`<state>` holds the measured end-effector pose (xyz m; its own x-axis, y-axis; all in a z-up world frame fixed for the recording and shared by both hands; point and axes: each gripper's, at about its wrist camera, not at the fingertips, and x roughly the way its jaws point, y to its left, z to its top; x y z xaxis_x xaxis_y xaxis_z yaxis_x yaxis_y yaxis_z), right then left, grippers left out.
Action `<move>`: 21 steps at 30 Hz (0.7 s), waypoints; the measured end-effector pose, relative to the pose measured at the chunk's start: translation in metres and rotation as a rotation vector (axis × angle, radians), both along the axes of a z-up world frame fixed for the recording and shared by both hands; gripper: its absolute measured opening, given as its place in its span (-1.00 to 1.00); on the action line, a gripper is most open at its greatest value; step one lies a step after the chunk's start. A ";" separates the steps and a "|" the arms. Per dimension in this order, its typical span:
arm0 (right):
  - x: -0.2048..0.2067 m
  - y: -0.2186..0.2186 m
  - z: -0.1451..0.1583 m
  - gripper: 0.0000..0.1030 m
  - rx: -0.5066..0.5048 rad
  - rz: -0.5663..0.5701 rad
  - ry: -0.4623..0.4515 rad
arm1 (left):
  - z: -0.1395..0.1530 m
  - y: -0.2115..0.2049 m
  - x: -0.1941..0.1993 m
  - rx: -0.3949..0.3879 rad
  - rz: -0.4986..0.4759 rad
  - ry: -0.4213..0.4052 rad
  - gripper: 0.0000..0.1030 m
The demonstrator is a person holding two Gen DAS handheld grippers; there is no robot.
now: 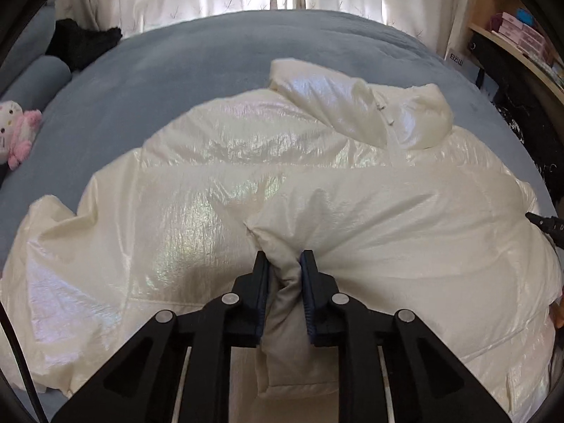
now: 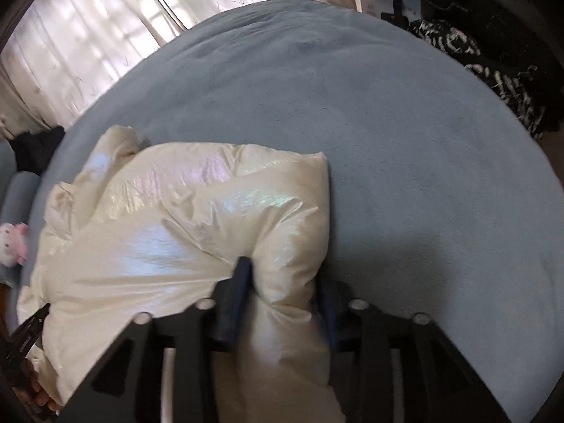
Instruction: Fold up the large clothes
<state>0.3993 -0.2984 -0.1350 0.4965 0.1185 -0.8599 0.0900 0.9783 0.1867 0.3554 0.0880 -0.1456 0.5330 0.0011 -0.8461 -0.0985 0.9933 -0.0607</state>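
The cream-white puffer jacket [image 1: 246, 183] lies on the blue-grey bed [image 1: 197, 56], its long axis running left to right in the left wrist view, with the collar part [image 1: 370, 112] on the far right side. The left hand-held gripper [image 1: 283, 264] is clamped on a near fold of the jacket, and the right hand-held gripper [image 2: 282, 275] is clamped on a puffy corner at its right end. Far right a white box [image 1: 458, 61] carries small writing, not readable, and a pink-white plush toy [image 1: 19, 130] lies at the left.

puffer jacket [image 1: 246, 183]: 1 | plush toy [image 1: 19, 130]: 1 | tools: 2, left tool [image 1: 284, 259], right tool [image 2: 282, 271]
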 end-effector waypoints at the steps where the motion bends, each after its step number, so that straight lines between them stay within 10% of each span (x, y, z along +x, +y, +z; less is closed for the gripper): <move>1: -0.003 0.002 0.008 -0.15 -0.032 -0.001 -0.004 | 0.004 0.001 -0.001 -0.007 0.005 0.000 -0.69; 6: -0.027 0.020 0.052 -0.15 -0.187 0.015 -0.068 | 0.041 0.013 -0.016 0.014 0.083 -0.093 -0.69; 11: -0.063 0.065 0.076 -0.05 -0.032 0.180 -0.131 | 0.065 -0.003 -0.029 -0.090 0.026 -0.157 -0.69; 15: -0.071 0.110 0.058 -0.05 0.092 0.286 -0.071 | 0.050 -0.040 -0.025 -0.118 -0.042 -0.103 -0.70; 21: -0.078 0.128 0.011 -0.05 0.025 0.316 -0.025 | 0.000 -0.052 -0.020 -0.036 -0.011 0.032 -0.69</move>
